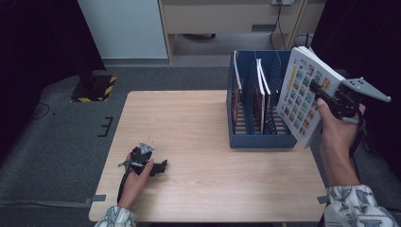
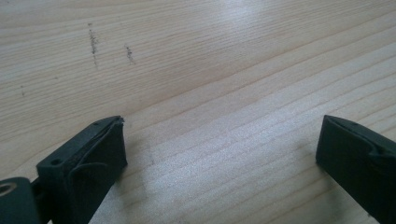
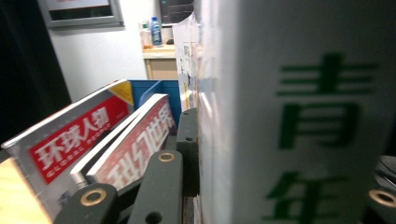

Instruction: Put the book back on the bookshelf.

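A thick white book (image 1: 302, 97) with a grid of small colourful pictures on its cover hangs tilted over the right end of the blue file rack (image 1: 257, 140). My right gripper (image 1: 318, 94) is shut on its edge. In the right gripper view the book's white spine (image 3: 299, 116) with green characters sits between the jaws, close to the camera. Two red-titled magazines (image 3: 79, 140) lean in the rack beyond it. My left gripper (image 1: 161, 166) rests on the wooden table (image 1: 189, 123) at the front left. Its jaws are open with only bare wood (image 2: 210, 70) between them.
The rack has several slots, and upright magazines (image 1: 261, 90) stand in its left and middle ones. A black base with yellow stripes (image 1: 94, 87) stands on the grey floor beyond the table's left corner. Cabinets line the back wall.
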Demonstrator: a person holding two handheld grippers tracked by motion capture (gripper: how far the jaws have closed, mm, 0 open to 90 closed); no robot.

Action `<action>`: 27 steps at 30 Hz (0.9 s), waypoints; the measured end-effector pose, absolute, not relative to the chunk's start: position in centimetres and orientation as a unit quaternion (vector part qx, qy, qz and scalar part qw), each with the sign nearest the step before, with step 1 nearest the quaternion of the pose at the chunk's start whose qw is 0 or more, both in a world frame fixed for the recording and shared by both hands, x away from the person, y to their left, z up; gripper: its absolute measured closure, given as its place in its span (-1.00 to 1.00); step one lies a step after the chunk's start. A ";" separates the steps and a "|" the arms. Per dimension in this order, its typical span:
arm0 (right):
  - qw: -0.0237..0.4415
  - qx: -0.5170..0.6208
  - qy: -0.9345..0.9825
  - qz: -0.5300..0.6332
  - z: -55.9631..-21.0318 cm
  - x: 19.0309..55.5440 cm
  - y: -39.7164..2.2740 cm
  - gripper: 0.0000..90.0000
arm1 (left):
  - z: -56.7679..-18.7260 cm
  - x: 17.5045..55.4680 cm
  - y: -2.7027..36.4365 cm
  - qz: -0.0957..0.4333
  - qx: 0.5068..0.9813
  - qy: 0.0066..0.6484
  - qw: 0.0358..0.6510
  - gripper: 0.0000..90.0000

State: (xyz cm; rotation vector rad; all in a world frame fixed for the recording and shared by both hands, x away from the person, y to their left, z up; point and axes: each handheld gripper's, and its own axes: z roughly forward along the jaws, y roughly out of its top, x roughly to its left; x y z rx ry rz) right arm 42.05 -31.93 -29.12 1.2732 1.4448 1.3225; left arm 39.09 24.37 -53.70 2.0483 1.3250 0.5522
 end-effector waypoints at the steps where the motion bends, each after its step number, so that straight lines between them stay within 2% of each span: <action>1: 0.392 0.505 0.566 0.521 -29.2 42.2 -31.9 0.64 | -53.7 39.1 24.4 0.210 0.777 0.503 0.315 -0.99; 16: 0.394 0.528 0.555 0.507 -30.3 45.9 -31.1 0.64 | -53.7 39.1 24.3 0.209 0.777 0.503 0.315 -0.99; 27: 0.392 0.538 0.555 0.499 -31.0 47.1 -31.2 0.64 | -53.7 39.1 24.3 0.209 0.777 0.503 0.315 -0.99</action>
